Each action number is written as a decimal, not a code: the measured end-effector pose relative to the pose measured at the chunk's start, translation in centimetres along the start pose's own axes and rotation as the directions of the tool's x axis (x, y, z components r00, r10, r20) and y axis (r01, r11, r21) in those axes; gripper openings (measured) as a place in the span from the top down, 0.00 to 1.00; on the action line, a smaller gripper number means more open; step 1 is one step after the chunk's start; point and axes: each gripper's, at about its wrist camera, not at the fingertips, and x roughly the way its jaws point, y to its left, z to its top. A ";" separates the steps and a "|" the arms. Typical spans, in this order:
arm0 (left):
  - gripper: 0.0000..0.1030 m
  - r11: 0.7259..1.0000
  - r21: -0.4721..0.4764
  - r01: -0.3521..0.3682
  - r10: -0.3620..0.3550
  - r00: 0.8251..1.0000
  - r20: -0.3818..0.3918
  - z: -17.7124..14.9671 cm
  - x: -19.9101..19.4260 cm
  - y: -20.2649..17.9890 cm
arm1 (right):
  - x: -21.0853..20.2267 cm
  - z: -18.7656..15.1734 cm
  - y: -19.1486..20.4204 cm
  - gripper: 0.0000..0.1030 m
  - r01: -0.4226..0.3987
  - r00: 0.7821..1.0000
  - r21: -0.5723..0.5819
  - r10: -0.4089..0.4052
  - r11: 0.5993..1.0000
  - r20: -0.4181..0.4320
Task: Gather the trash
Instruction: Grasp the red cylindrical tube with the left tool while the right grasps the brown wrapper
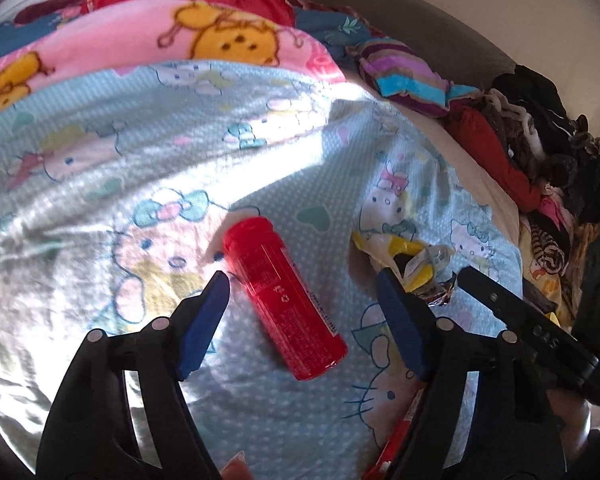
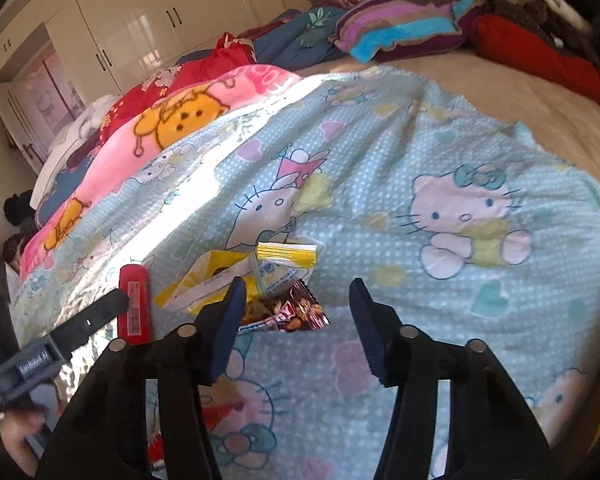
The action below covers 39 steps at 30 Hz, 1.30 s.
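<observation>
The left gripper [image 1: 302, 300] is spread wide and holds nothing; the red tube [image 1: 283, 298] lies at centre frame between its blue fingers on the light blue blanket [image 1: 100, 168]. At lower centre of its own view, the right gripper [image 2: 298, 296] gapes empty, the wrappers [image 2: 256, 284] just beyond its left finger.

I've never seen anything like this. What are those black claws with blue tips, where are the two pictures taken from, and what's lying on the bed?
They are hand-held grippers, one per hand, each carrying a camera looking along its fingers. The left gripper is open around a red tube lying on the Hello Kitty bedsheet. The right gripper is also open, hovering near a pile of snack wrappers. Nothing is held. Folded blankets lie behind.
</observation>
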 end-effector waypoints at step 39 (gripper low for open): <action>0.77 0.984 0.072 0.162 -0.168 0.983 0.080 1.3 -4.6 -5.2 | -10.7 -5.4 -2.8 0.89 0.019 0.986 0.032 -0.024 0.999 0.165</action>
